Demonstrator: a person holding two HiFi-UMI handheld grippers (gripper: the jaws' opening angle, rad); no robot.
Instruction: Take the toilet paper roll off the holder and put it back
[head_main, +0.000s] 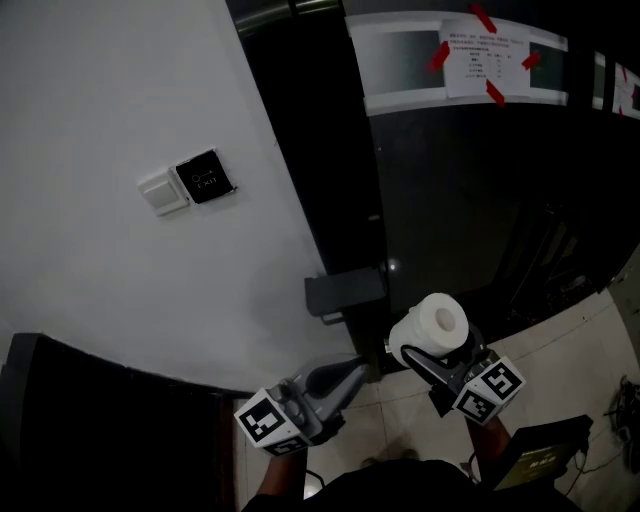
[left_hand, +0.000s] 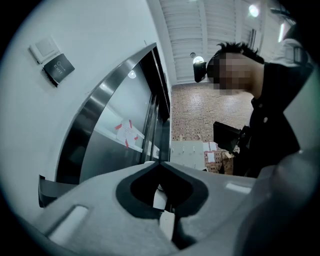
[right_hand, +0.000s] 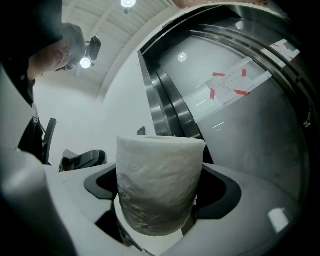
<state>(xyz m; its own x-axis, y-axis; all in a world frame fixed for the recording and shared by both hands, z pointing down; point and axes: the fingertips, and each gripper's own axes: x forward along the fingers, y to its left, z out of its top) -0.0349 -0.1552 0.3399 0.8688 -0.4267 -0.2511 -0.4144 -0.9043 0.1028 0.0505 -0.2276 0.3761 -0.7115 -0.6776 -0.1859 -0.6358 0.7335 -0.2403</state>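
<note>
A white toilet paper roll stands upright between the jaws of my right gripper, which is shut on it. In the right gripper view the roll fills the middle of the frame. The dark grey holder juts from the wall edge, up and to the left of the roll, with nothing on it; the same holder shows left of the roll in the right gripper view. My left gripper hangs below the holder, its jaws closed together on nothing.
A white wall carries a light switch and a black exit button. To the right is a dark glass door with a taped paper notice. Pale floor tiles lie below.
</note>
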